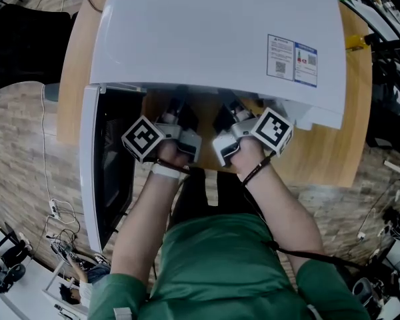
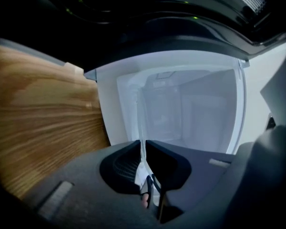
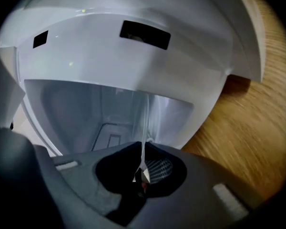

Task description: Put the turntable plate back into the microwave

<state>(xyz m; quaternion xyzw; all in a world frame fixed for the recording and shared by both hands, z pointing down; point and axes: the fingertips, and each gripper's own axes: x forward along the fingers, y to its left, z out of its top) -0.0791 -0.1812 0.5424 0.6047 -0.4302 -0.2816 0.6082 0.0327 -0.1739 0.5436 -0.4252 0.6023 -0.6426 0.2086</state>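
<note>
The white microwave [image 1: 213, 32] stands on a wooden table [image 1: 320, 152] with its door [image 1: 103, 172] swung open to the left. Both grippers reach under its front edge toward the cavity [image 2: 181, 104]. The clear glass turntable plate [image 2: 143, 128] shows edge-on as a thin upright line. My left gripper [image 2: 144, 146] is shut on its rim. In the right gripper view the same plate [image 3: 145, 123] runs into the cavity [image 3: 100, 109], and my right gripper [image 3: 143, 147] is shut on it. In the head view the left gripper [image 1: 175, 109] and right gripper [image 1: 230, 111] are side by side, and the plate is hidden.
The open door's dark window juts toward me on the left. A printed label [image 1: 292, 59] sits on the microwave's top. Cables [image 1: 60, 225] lie on the floor at lower left. Wooden tabletop [image 2: 38, 113] shows left of the cavity, and tabletop [image 3: 243, 123] to its right.
</note>
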